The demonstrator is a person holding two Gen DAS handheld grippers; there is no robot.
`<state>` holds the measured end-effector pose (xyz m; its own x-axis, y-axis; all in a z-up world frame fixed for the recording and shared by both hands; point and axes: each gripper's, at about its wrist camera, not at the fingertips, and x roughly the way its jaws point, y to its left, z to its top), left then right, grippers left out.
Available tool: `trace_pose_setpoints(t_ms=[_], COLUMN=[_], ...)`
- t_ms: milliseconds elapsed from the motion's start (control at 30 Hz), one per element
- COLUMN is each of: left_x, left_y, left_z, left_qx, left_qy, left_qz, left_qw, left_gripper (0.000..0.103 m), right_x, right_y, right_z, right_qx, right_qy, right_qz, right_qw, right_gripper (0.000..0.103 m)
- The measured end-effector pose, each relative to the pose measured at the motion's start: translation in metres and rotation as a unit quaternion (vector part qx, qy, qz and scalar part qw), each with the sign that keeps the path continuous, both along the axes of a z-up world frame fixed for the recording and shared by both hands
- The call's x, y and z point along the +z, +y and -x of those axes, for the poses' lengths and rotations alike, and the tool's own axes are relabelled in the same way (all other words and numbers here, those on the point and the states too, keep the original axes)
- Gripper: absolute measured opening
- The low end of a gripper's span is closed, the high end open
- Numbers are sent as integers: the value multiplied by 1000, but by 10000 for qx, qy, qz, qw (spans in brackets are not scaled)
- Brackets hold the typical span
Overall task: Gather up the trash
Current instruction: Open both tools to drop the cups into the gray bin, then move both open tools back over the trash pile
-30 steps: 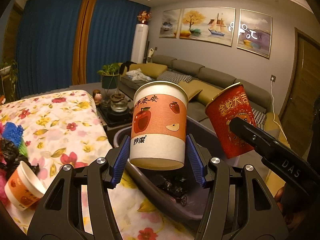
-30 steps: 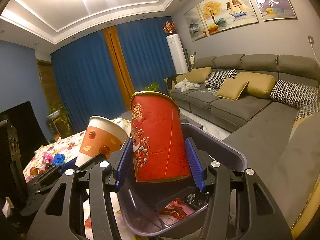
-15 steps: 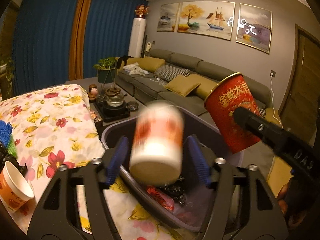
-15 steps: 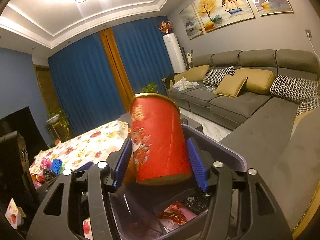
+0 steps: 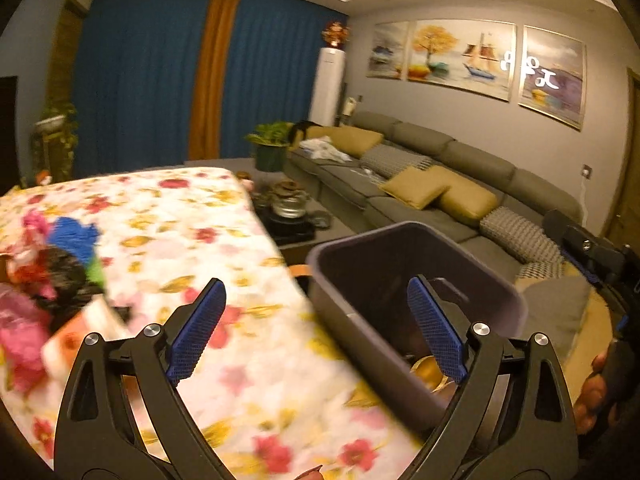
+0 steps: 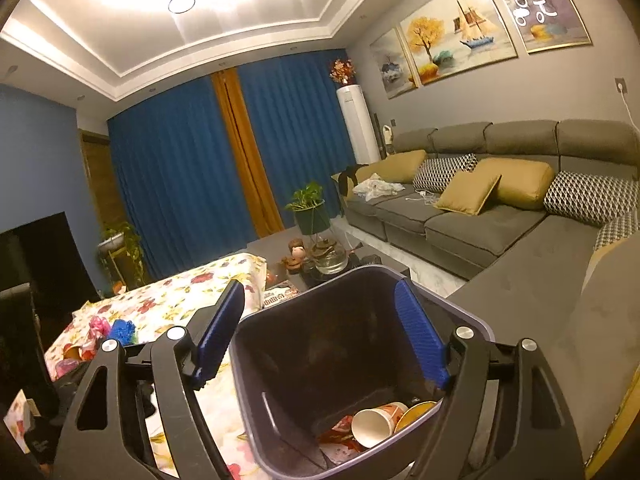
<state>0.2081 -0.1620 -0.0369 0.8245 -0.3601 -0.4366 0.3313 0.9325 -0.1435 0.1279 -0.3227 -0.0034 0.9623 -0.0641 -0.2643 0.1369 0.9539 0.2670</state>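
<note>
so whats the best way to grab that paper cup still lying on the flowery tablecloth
Grip the paper cup across its side wall, about midway along. It appears to lie on its side on the floral tablecloth, so come from above with the open left gripper, fingers straddling the width. Blur hides which way the mouth faces.

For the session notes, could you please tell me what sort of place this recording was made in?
Most likely a home living room: a long grey sofa with mustard cushions, framed paintings on the wall and blue floor-length curtains. A table with a floral cloth stands beside a dark waste bin.
</note>
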Motion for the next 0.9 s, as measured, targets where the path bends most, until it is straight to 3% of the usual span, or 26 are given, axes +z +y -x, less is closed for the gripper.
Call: trace_pose_setpoints(t_ms=[433, 900], left_x=[-1, -6], left_y=[89, 189], left_z=[28, 50], left_qx=[1156, 2219], left_qy=[82, 89], left_qz=[-139, -297], left_qw=[9932, 9746], left_gripper=[91, 91], right_x=[-1, -5], right_y=[41, 107], right_z=[-3, -23], right_qx=[241, 964], right_qy=[27, 149], right_qz=[134, 392], right_qw=[9996, 9945], right_gripper=[76, 76])
